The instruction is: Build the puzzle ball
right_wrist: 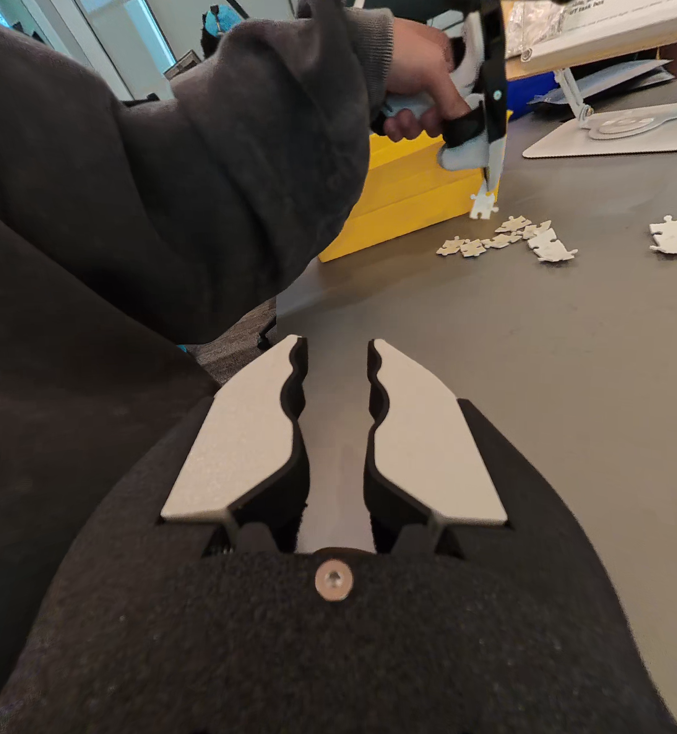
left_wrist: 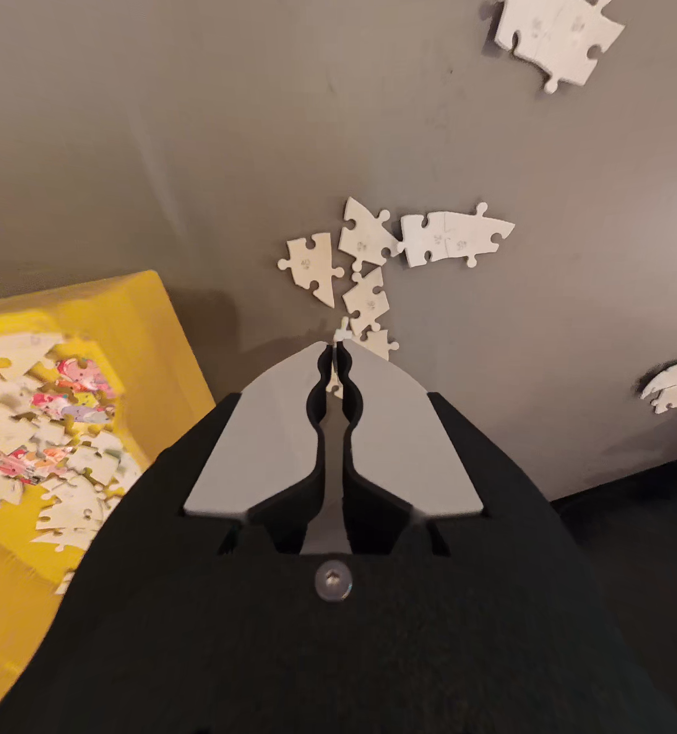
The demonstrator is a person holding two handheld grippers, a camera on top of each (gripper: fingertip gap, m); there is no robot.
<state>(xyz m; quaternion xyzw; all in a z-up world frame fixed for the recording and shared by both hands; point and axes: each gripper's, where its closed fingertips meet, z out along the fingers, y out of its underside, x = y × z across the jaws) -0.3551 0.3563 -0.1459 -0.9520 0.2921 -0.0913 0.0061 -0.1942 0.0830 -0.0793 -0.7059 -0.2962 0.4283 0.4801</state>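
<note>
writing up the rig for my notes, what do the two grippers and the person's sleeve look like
Both grippers match: the left gripper and right gripper have a black textured body, two pale grey fingers with wavy black inner pads, and a silver screw at the base. The sleeve is dark grey fabric with a ribbed cuff.

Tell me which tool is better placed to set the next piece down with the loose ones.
Left. The left tool is shut on a puzzle piece right above the loose pieces beside the yellow box. The right tool is open, empty and well back from them.
</note>
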